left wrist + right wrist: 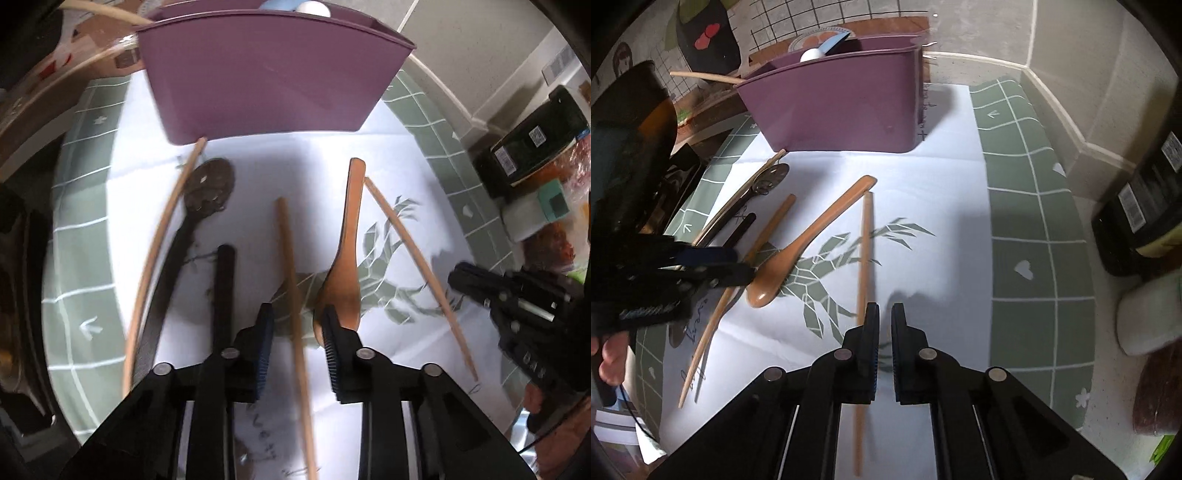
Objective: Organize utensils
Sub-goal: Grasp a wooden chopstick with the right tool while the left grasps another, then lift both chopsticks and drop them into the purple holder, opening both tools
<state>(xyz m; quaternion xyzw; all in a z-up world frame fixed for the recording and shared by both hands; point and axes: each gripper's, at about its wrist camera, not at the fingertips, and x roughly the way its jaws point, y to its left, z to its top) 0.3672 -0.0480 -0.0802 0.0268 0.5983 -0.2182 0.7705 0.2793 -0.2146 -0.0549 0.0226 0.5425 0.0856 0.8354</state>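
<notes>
Left claw: the left gripper (297,314) points steeply down with its jaws parted; a thin pale wooden chopstick (286,251) runs lengthwise through the gap, and the pads do not press it.
Right claw: the right gripper (885,310) has its jaws drawn together on nothing; a second wooden chopstick (866,240) lies just outside its left finger.
Bin: a purple plastic bin (266,74) stands upright at the far edge of a white paper sheet (295,166), with a white rounded object (314,7) and a blue one showing over its rim.
Spoon: a brown wooden spoon (347,266) lies mid-sheet, handle towards the bin, bowl beside the left gripper's right finger.
Left side of sheet: a dark perforated spoon (210,184), a black straight handle (225,280) and a third wooden chopstick (159,236) lie close together, the chopstick's tip touching the bin's base.
Underlay: a green grid-patterned mat (85,258) shows beyond the sheet's left and right edges.
</notes>
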